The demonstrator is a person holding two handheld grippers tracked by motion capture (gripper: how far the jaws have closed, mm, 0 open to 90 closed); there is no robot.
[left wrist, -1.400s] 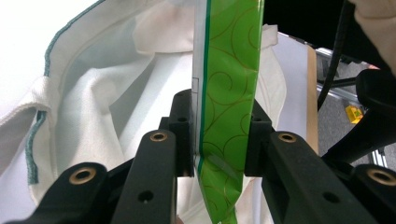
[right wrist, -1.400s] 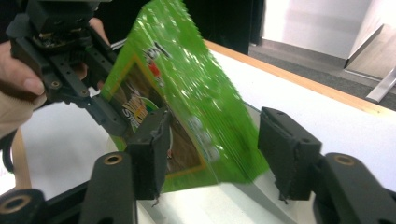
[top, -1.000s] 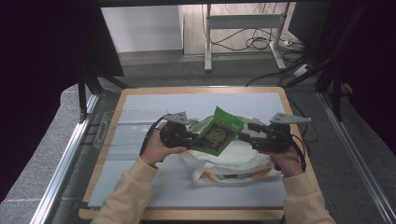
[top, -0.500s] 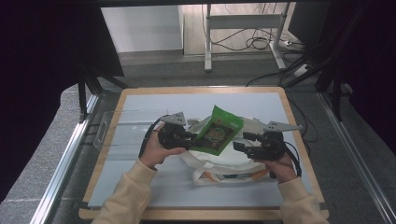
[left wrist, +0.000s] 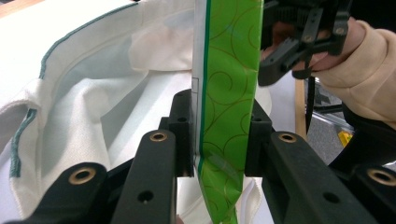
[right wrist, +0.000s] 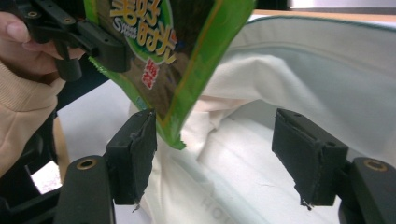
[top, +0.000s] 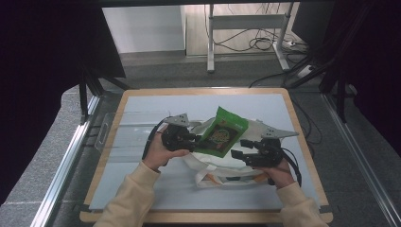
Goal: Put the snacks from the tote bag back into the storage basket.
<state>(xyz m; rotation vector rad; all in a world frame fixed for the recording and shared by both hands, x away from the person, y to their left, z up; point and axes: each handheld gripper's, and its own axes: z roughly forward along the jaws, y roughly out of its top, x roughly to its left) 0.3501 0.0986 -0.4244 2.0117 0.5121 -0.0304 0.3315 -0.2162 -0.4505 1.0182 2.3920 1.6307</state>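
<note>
1. The left gripper (top: 191, 138) was clenched on the lower edge of a green snack packet (top: 221, 132); in the left gripper view its pads pressed both faces of the packet (left wrist: 228, 107), which ran straight up and away between the jaws
2. The packet stood tilted above the mouth of a white cloth bag (top: 227, 163) that lay slumped on the grey table (top: 142, 189), its long axis leaning up and away from the person
3. The right gripper (top: 242, 149) was released, its jaws having just been opening; in the right gripper view the packet's corner (right wrist: 170, 128) hung just beside the left jaw, not pinched, and the bag's opening (right wrist: 280, 70) lay behind and below
4. The left hand (top: 158, 153) was therefore the one carrying the packet, while the right hand (top: 279, 172) sat nearer the bag's rim
5. Judged from this, the coming move turned on the packet lying above and slightly to the left of the bag's mouth: the right jaws would likely need to take the rim and hold it wide so the packet could go down lengthwise
</note>
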